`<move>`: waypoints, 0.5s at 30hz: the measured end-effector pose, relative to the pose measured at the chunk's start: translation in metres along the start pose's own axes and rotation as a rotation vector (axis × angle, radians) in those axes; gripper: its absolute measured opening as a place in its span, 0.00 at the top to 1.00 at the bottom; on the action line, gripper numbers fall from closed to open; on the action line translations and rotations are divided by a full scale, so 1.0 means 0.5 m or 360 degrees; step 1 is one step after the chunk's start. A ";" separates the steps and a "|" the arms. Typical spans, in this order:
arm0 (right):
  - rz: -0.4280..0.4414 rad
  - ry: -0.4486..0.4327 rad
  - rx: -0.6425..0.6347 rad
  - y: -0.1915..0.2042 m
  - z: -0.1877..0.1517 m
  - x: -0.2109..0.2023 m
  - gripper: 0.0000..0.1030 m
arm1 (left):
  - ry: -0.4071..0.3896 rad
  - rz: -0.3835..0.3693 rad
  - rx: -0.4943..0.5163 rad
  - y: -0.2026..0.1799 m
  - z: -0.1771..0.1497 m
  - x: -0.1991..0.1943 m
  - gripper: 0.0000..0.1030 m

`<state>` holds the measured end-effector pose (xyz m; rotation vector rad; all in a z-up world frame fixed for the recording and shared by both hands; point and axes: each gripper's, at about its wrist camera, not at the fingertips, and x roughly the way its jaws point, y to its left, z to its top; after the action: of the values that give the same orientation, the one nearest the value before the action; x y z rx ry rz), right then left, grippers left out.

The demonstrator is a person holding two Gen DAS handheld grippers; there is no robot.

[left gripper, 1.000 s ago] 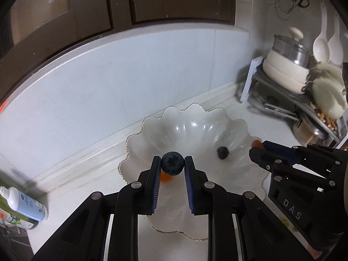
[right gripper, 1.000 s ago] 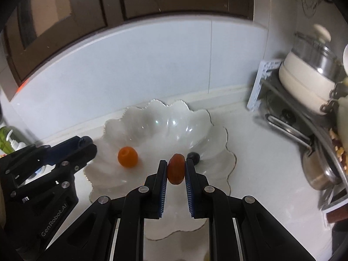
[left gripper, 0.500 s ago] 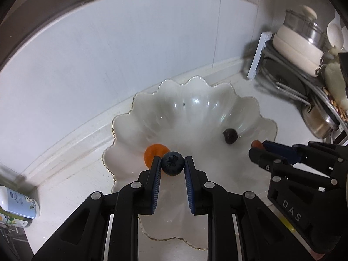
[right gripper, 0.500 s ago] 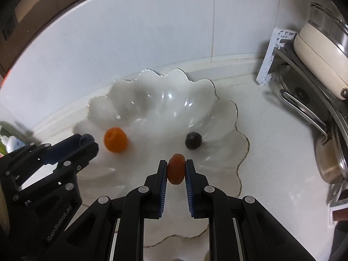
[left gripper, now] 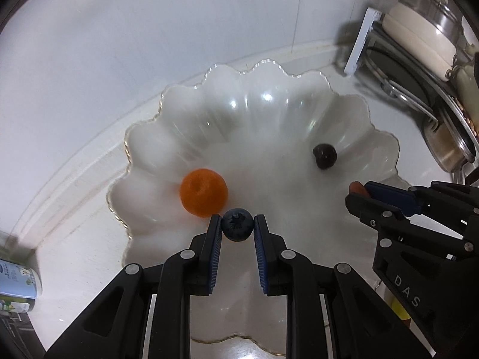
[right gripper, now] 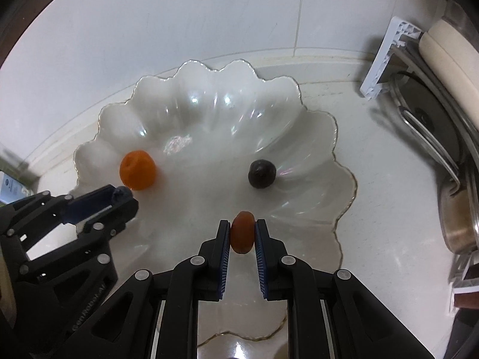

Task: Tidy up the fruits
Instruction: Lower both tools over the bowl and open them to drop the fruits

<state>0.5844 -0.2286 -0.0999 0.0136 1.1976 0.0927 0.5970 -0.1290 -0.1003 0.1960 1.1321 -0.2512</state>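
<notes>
1. The left gripper [left gripper: 238,224] is clamped on a blueberry [left gripper: 238,224], the berry pinched between the tips of its blue-padded fingers [left gripper: 216,239], over the near left part of a scalloped white bowl [left gripper: 143,137].
2. The right gripper [right gripper: 242,233] is clamped on a small reddish-orange oval fruit [right gripper: 242,233], held upright between its pads above the near right part of the same bowl.
3. Inside the bowl lie an orange citrus fruit [left gripper: 203,192] on the left, just beyond the blueberry, and a dark round fruit [left gripper: 324,156] on the right, well apart from the citrus.
4. In the left wrist view the right gripper shows at the right edge, its fruit peeking out at the tip; in the right wrist view the left gripper shows at the left edge, just beside the citrus.
5. The bowl sits on a white counter [right gripper: 389,209] against a white tiled wall [right gripper: 209,15].
6. To the far right stands a rack [right gripper: 386,59] with pots and a pan; a labelled bottle [left gripper: 18,284] lies at the near left edge.
</notes>
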 end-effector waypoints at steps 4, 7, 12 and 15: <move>-0.0001 0.0023 0.0002 -0.002 0.001 0.012 0.83 | 0.0038 -0.0002 0.0005 0.000 -0.001 0.013 0.78; -0.0003 0.0036 -0.0001 -0.002 0.000 0.020 0.83 | 0.0055 0.0010 0.0016 -0.001 -0.001 0.022 0.78; -0.0015 0.0053 0.0002 -0.003 0.003 0.031 0.82 | 0.0086 0.0007 0.0024 -0.001 0.000 0.037 0.78; -0.0009 0.0056 -0.0001 -0.003 0.003 0.034 0.82 | 0.0096 0.0008 0.0023 -0.003 0.002 0.044 0.77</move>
<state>0.5920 -0.2286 -0.1150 0.0080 1.2328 0.0883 0.6061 -0.1328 -0.1199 0.2207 1.1896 -0.2505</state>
